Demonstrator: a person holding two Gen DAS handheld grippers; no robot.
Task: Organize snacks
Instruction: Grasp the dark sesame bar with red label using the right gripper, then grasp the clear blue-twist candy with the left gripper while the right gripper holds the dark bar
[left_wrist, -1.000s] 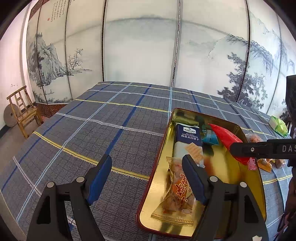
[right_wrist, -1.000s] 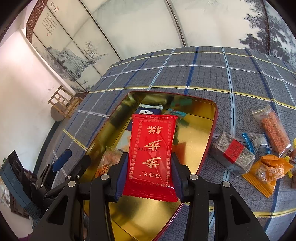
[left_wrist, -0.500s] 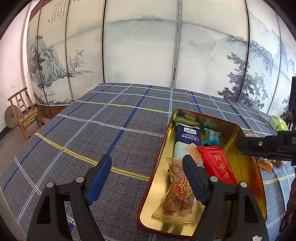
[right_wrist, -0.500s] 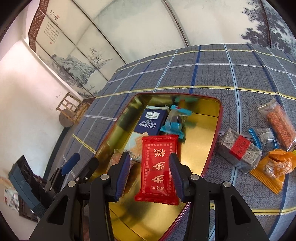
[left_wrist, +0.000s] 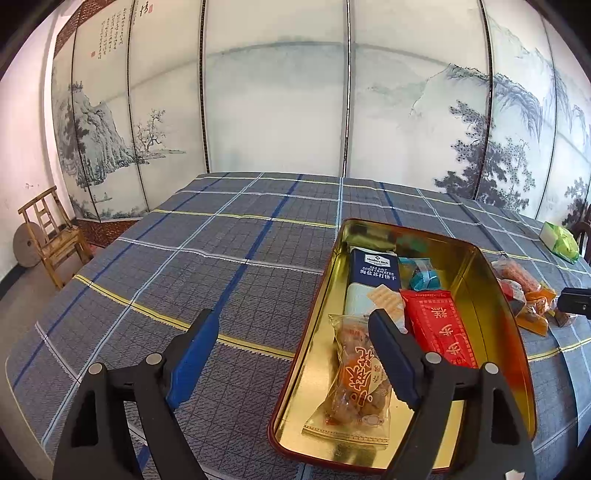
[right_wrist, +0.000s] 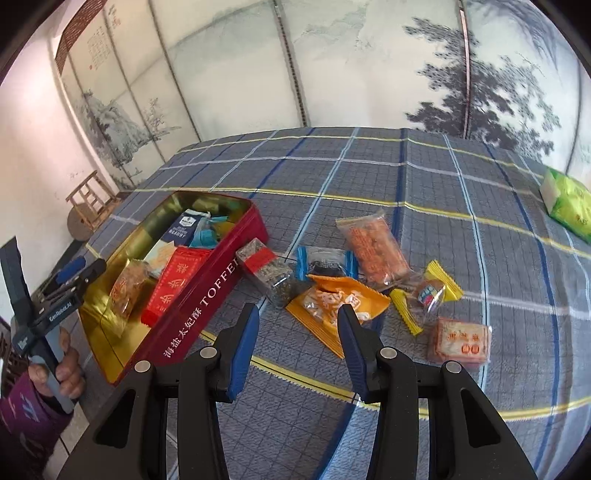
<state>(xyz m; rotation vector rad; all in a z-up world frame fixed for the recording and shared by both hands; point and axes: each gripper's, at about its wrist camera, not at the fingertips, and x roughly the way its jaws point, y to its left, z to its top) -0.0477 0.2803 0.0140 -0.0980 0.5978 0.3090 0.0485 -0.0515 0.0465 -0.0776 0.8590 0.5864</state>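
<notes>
A red toffee tin (right_wrist: 207, 306) with a gold inside (left_wrist: 491, 295) lies on the plaid tablecloth. In it lie a red packet (left_wrist: 439, 328) (right_wrist: 177, 280), a navy cracker packet (left_wrist: 375, 267), a teal candy (left_wrist: 424, 282) and a clear pastry packet (left_wrist: 356, 373). My right gripper (right_wrist: 299, 321) is open and empty, right of the tin, just before an orange packet (right_wrist: 336, 299). My left gripper (left_wrist: 291, 332) is open and empty, straddling the tin's left wall.
Loose snacks lie right of the tin: a dark block with red label (right_wrist: 269, 269), a blue-ended candy (right_wrist: 325, 262), a clear orange-cracker packet (right_wrist: 373, 247), a yellow-ended candy (right_wrist: 428, 291), a small orange cake packet (right_wrist: 461, 339). A green pack (right_wrist: 569, 199) sits far right.
My right gripper let go of the red packet, which now lies in the tin, and swung right over the loose snacks. The left gripper stayed still.
</notes>
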